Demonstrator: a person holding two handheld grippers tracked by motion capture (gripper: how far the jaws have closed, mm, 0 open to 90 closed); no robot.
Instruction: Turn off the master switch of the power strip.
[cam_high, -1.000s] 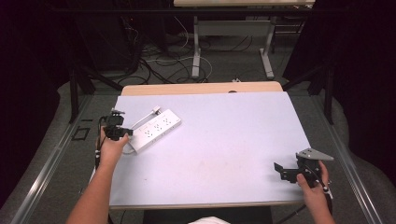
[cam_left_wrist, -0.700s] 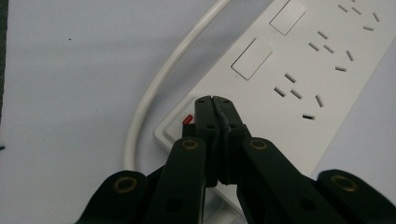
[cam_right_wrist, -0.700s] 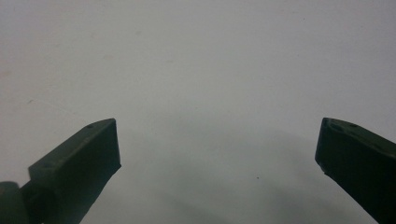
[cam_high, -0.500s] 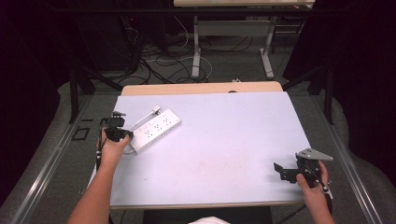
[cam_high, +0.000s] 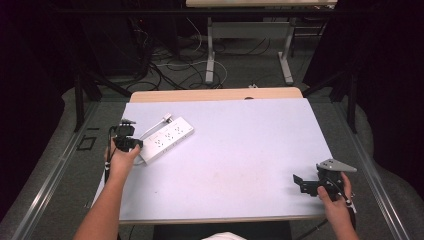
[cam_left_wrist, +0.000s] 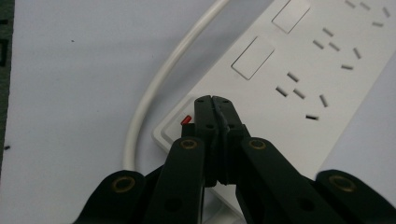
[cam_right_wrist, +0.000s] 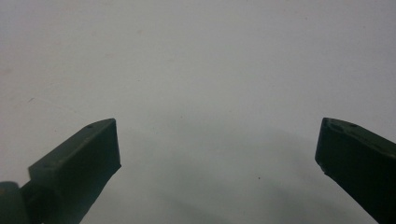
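Note:
A white power strip (cam_high: 167, 139) lies slantwise on the left part of the white table (cam_high: 235, 155), its white cable (cam_left_wrist: 154, 88) curling off the near end. My left gripper (cam_high: 131, 144) is shut with nothing between its jaws, and its tips (cam_left_wrist: 214, 101) rest at the strip's near end beside a small red switch (cam_left_wrist: 186, 120). The strip's sockets (cam_left_wrist: 322, 65) and two blank square covers (cam_left_wrist: 252, 57) lie beyond the tips. Near the table's front right corner my right gripper (cam_high: 299, 183) stands open over bare tabletop (cam_right_wrist: 210, 79), holding nothing.
The table's wooden far edge (cam_high: 215, 94) borders a floor with tangled cables (cam_high: 165, 65) and the metal legs of another table (cam_high: 211, 50). Metal rails run along both sides of the table. The person's forearms enter from the bottom.

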